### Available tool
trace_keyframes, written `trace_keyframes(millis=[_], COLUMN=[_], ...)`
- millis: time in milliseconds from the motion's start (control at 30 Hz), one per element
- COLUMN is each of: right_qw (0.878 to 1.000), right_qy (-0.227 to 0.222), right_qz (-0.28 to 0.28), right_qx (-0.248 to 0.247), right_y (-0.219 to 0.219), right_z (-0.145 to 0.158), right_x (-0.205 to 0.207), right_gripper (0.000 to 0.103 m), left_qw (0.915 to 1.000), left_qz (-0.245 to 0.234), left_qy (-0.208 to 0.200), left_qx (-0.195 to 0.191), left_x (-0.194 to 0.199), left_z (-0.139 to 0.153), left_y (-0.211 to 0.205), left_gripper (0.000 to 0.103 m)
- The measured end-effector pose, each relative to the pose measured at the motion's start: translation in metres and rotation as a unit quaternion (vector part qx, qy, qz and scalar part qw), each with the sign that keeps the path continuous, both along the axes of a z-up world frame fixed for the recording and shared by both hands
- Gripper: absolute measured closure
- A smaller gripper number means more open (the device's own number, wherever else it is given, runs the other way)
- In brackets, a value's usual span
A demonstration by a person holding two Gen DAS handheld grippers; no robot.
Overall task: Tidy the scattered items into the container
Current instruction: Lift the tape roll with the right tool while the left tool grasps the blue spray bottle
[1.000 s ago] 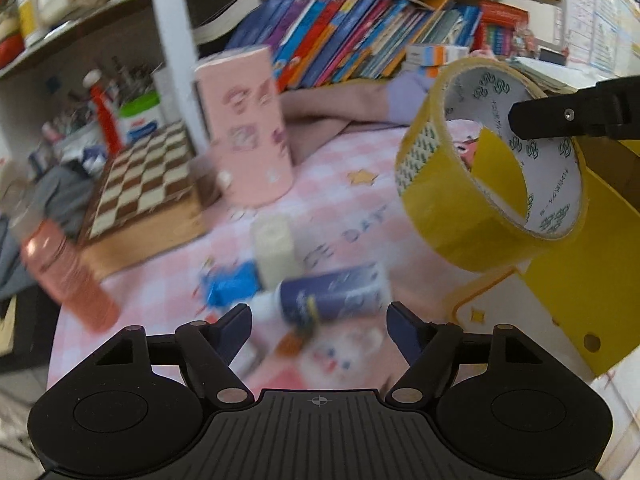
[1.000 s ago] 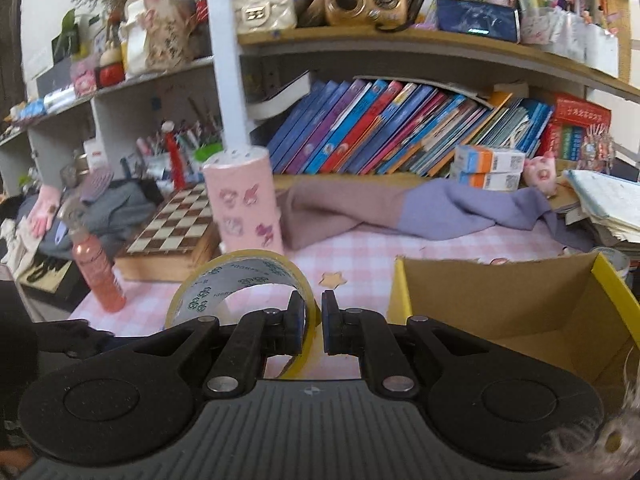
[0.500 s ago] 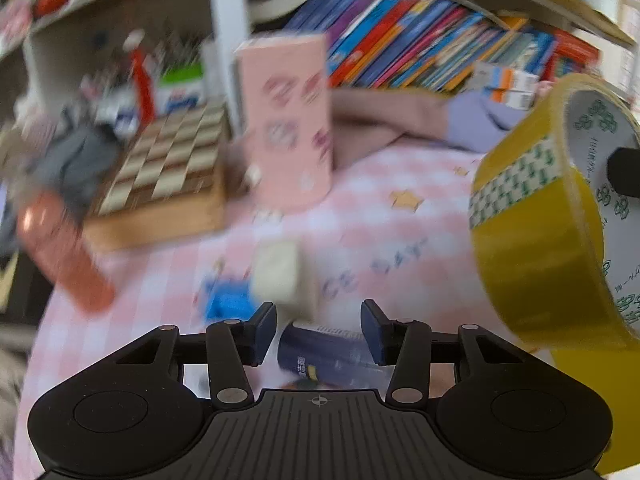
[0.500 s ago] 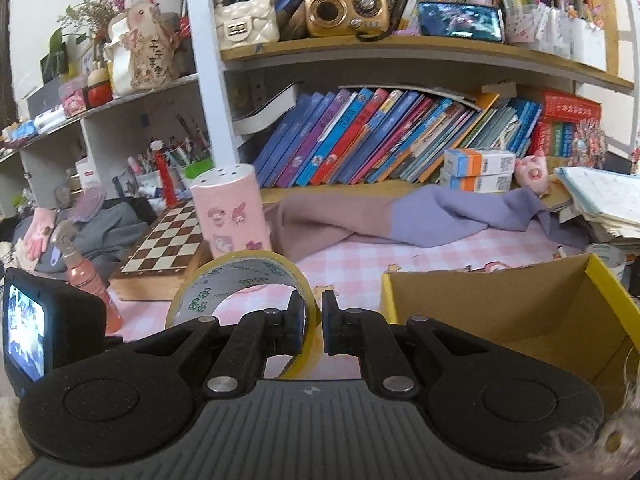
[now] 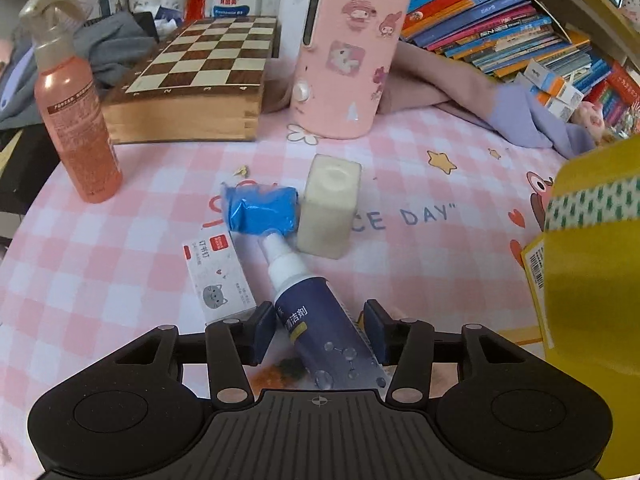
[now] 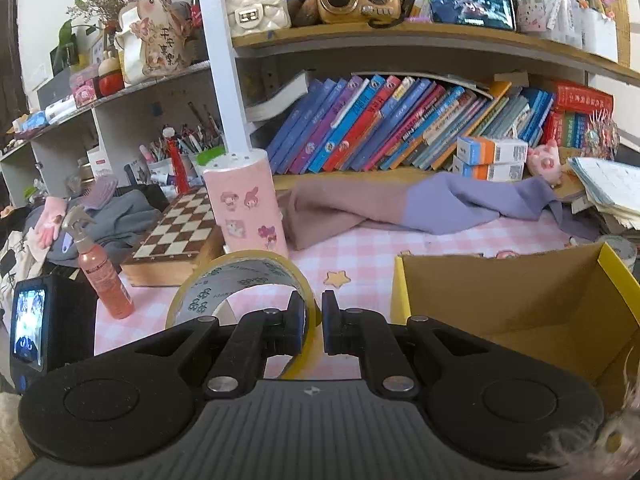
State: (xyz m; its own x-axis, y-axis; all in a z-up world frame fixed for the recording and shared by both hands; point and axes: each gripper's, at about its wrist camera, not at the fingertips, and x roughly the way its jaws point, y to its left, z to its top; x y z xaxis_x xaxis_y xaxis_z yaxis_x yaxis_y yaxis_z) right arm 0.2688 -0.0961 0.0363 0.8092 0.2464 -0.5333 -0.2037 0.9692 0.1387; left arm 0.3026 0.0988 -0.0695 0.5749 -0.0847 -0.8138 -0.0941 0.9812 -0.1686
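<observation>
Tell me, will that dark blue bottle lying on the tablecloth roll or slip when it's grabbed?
The dark blue bottle is round and lying flat, so it would probably roll if nudged. Its glossy surface may slip. The left gripper straddles its body, which should steady it.

Yellow box open-topped, unobstructed

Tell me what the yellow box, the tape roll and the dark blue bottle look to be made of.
Yellow box: cardboard, seemingly; matte brown inside, yellow printed outside, folded edges.
Tape roll: glossy translucent yellowish film wound on a printed, probably card, core; the right gripper is shut on its wall.
Dark blue bottle: probably plastic, smooth printed body with a white nozzle, lying between the left gripper jaws.
</observation>
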Motion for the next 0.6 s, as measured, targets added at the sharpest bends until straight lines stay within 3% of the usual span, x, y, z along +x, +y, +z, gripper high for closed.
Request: trace_keyframes(millis=[133, 600], right_qw=[1.000, 0.997], right_qy=[0.021, 0.066], right_qz=[0.009, 0.049], right_qx=[-0.002, -0.007], right_y=[0.000, 0.007], right_z=[-0.005, -0.012], right_x=[-0.001, -0.014], right_gripper=[0.094, 0.094], left_qw=[0.9999, 0.9928], left_qz=[0.004, 0.049], left_qy=[-0.006, -0.066], left_qx=[-0.015, -0.088], left_x=[-0.006, -0.083], left_z=[0.004, 0.058], left_y=[0.007, 0.043], left_gripper=[0.072, 0.072])
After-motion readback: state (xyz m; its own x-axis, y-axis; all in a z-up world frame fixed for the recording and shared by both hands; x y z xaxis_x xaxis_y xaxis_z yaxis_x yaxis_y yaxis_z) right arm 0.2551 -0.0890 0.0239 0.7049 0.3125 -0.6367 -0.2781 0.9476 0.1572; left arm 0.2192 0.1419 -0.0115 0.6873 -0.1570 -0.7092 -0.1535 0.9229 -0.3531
